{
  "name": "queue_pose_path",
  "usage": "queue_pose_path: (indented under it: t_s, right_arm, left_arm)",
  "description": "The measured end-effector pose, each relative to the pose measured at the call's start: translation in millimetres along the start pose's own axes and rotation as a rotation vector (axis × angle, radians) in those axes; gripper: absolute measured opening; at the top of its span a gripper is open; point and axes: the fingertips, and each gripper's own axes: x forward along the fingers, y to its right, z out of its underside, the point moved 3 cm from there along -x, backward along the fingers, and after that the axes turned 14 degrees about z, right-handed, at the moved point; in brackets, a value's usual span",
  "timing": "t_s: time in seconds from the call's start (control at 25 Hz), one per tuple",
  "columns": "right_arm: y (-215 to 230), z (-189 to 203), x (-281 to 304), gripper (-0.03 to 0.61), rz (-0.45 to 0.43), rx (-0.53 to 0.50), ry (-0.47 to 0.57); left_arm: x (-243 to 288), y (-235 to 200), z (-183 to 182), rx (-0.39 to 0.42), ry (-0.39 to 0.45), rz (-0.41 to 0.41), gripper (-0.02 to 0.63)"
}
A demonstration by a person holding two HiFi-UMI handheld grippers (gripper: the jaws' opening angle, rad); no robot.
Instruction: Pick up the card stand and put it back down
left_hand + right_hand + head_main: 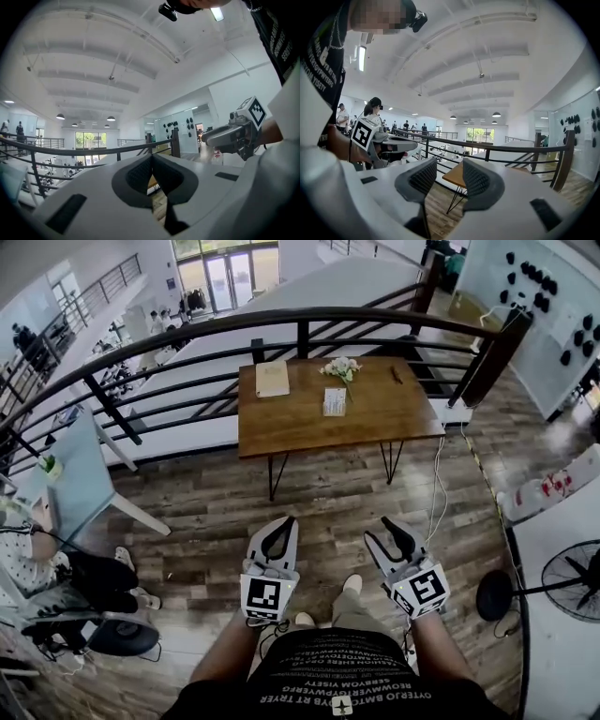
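The card stand (pixel 334 401), a small white upright card, stands near the middle of the wooden table (pixel 291 423) beyond the grippers, close to a small bunch of flowers (pixel 340 368). Both grippers are held low over the wood floor, well short of the table. My left gripper (pixel 281 523) (pixel 151 159) has its pads meeting at the tips, with nothing in them. My right gripper (pixel 386 532) (pixel 447 171) stands open; only the floor and the table's corner (pixel 457 176) show through the gap. Each gripper appears in the other's view.
A beige notebook (pixel 273 379) and a small dark item (pixel 397 375) also lie on the table. A curved black railing (pixel 225 329) runs behind it. A person sits at a desk (pixel 75 474) on the left. A fan (pixel 574 579) and a white cable (pixel 437 493) are to the right.
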Motion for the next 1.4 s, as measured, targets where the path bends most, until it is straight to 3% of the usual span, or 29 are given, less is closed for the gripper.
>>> queue_pose_path:
  t_s: [0.84, 1.4]
  right_arm:
    - [105, 18, 65, 0.163, -0.014, 0.061, -0.021]
    - [157, 6, 109, 0.16, -0.108, 0.055, 0.015]
  left_arm:
    - [113, -21, 3, -0.029, -0.029, -0.03, 0.023]
    - [169, -44, -8, -0.054, -0.011, -0.101, 0.023]
